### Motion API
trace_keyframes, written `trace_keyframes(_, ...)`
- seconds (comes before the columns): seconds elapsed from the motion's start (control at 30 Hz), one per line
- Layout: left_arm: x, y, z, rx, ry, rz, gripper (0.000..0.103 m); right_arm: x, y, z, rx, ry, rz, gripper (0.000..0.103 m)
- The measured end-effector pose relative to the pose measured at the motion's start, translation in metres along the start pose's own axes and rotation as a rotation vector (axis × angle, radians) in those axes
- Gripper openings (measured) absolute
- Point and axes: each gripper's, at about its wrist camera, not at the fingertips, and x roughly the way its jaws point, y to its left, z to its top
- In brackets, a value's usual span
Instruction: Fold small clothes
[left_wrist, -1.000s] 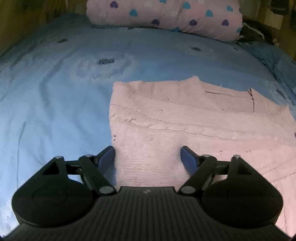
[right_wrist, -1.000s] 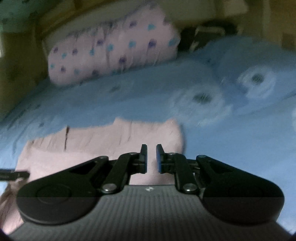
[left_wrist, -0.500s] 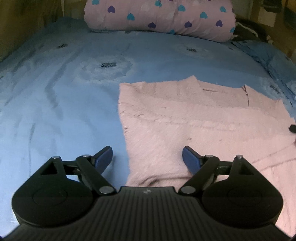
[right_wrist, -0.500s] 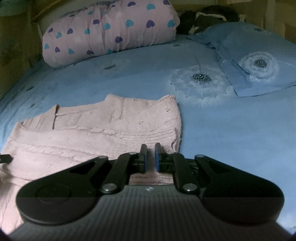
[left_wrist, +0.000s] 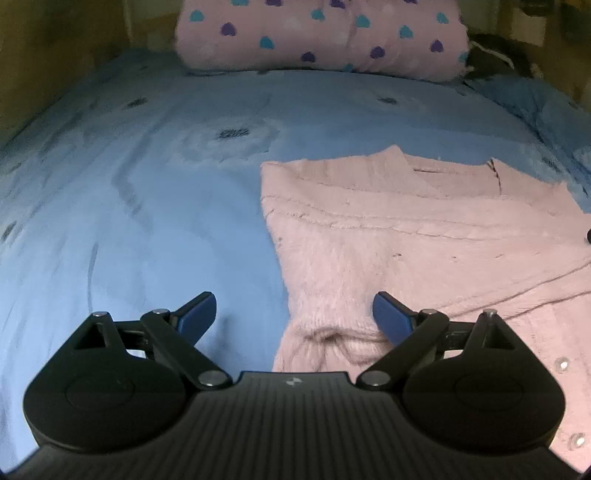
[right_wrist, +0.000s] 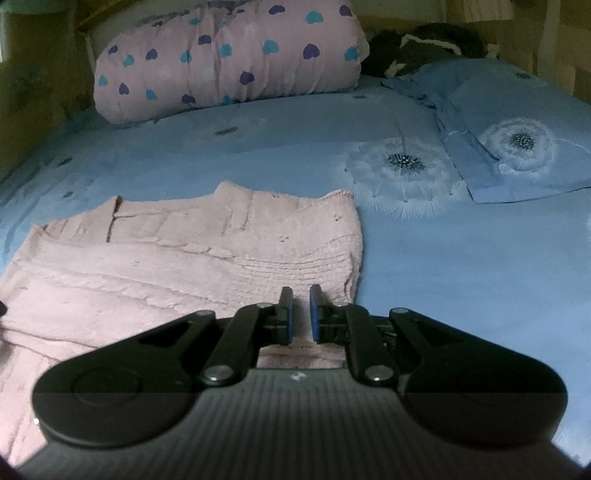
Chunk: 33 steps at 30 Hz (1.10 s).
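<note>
The left gripper (left_wrist: 293, 314) gapes wide over the pink sweater's (left_wrist: 406, 240) cuff; the right gripper (right_wrist: 300, 314), nearly closed, holds nothing above its hem.

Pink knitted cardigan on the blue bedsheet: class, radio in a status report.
Left gripper open, astride a cuff. Right gripper nearly shut, empty. Pink knitted cardigan partly folded on blue bedsheet. Nothing blocking.

Left hand-held gripper (left_wrist: 294, 317) jaws spread wide, right hand-held gripper (right_wrist: 300, 309) jaws nearly closed, narrow gap
</note>
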Motion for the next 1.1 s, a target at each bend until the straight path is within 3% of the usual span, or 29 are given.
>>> trace_keyframes(0.03, -0.003, 0.001, -0.002, -0.018, 0.011, -0.009, 0.094, -0.005, 0.000, 0.000, 0.002, -0.006, 0.003, 0.037)
trace_keyframes(0.1, -0.006, 0.000, -0.007, -0.027, 0.033, -0.001, 0.094, -0.018, 0.001, -0.001, 0.007, -0.036, 0.006, 0.066)
trace_keyframes(0.13, -0.007, 0.000, -0.010, -0.020, 0.045, 0.021, 0.094, -0.026, 0.003, -0.002, 0.006, -0.062, 0.008, 0.069)
trace_keyframes(0.27, -0.010, 0.003, -0.026, -0.007, 0.076, 0.110, 0.094, -0.058, 0.011, -0.009, -0.029, -0.136, 0.037, 0.069)
trace_keyframes(0.43, -0.034, 0.010, -0.037, -0.035, 0.028, 0.173, 0.094, -0.083, 0.020, -0.027, -0.035, -0.126, 0.081, 0.069)
trace_keyframes(0.73, -0.104, -0.020, -0.057, -0.005, -0.059, 0.067, 0.094, -0.124, 0.038, -0.045, -0.060, -0.136, 0.098, 0.069)
trace_keyframes(0.97, -0.139, -0.047, -0.087, 0.031, -0.043, -0.012, 0.094, -0.160, 0.052, -0.071, -0.094, -0.135, 0.143, 0.069)
trace_keyframes(1.1, -0.158, -0.060, -0.107, 0.068, -0.054, 0.000, 0.094, -0.177, 0.058, -0.090, -0.120, -0.117, 0.175, 0.069)
